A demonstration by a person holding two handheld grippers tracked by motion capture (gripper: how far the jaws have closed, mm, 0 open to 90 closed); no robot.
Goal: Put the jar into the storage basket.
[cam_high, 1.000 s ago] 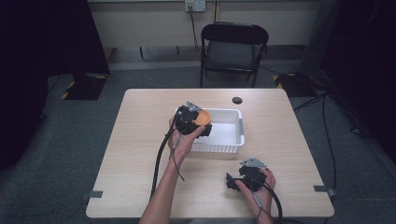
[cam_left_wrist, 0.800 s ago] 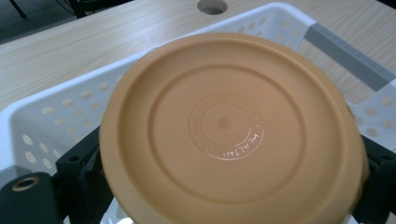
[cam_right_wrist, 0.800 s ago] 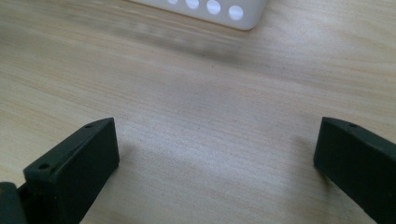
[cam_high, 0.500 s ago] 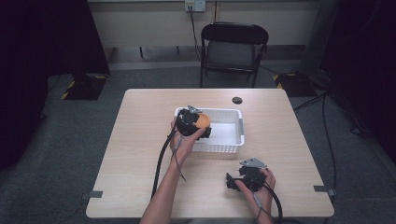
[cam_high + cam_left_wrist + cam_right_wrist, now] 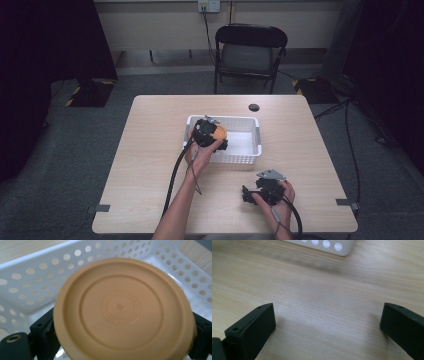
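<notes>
A round orange container (image 5: pixel 120 312) fills the space between my left gripper's (image 5: pixel 122 332) jaws, which are shut on its sides, its flat embossed face toward the camera. In the high view the left gripper (image 5: pixel 207 134) holds this orange container (image 5: pixel 220 131) over the left end of the white perforated basket (image 5: pixel 247 150). The basket's holed walls (image 5: pixel 30 282) surround it in the left gripper view. My right gripper (image 5: pixel 250 192) rests low near the table's front edge, jaws wide open. Bare wood lies between them in the right gripper view (image 5: pixel 327 322).
A small black disc (image 5: pixel 254 107) lies on the table behind the basket. A dark chair (image 5: pixel 250 50) stands beyond the far edge. A corner of the basket (image 5: pixel 329 246) shows ahead of the right gripper. The wooden table (image 5: pixel 150 150) is bare on the left.
My left gripper has carried the orange container slightly right and down, farther over the basket. The right gripper has stayed in place.
</notes>
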